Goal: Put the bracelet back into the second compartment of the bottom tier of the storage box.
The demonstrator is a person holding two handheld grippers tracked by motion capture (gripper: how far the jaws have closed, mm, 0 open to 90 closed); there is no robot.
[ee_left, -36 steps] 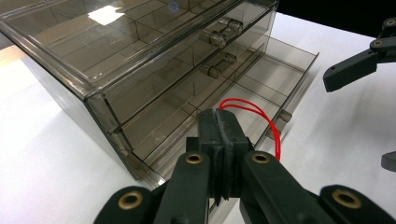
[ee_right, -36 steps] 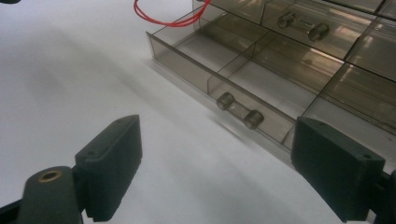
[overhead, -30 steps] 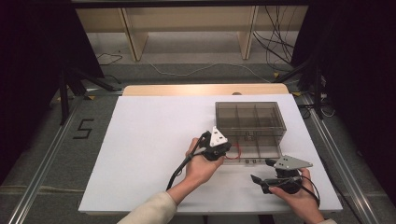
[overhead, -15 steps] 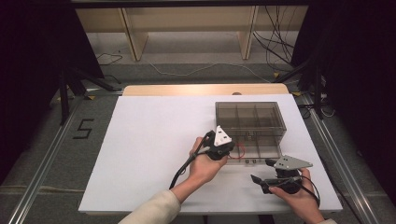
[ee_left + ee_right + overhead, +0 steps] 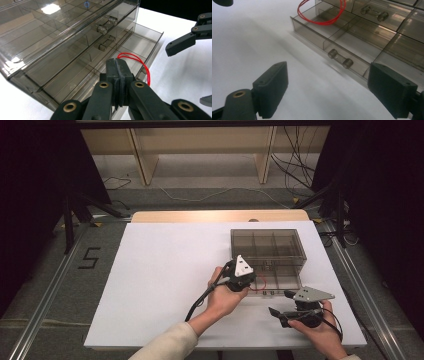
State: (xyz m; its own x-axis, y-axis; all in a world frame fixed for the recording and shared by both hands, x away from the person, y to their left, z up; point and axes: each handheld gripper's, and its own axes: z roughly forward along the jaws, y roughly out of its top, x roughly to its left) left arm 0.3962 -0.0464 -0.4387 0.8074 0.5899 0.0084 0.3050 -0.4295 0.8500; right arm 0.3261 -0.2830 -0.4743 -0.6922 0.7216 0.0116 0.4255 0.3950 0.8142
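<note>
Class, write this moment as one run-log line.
left tool: shut, over open drawer | red cord: in drawer | right tool: open, before drawer handle

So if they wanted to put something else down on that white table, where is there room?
Plenty: the table's whole left half, from its left edge to the left gripper, is bare. It is crowded at the right, where the smoky drawer box, its open drawer and the right gripper sit.
</note>
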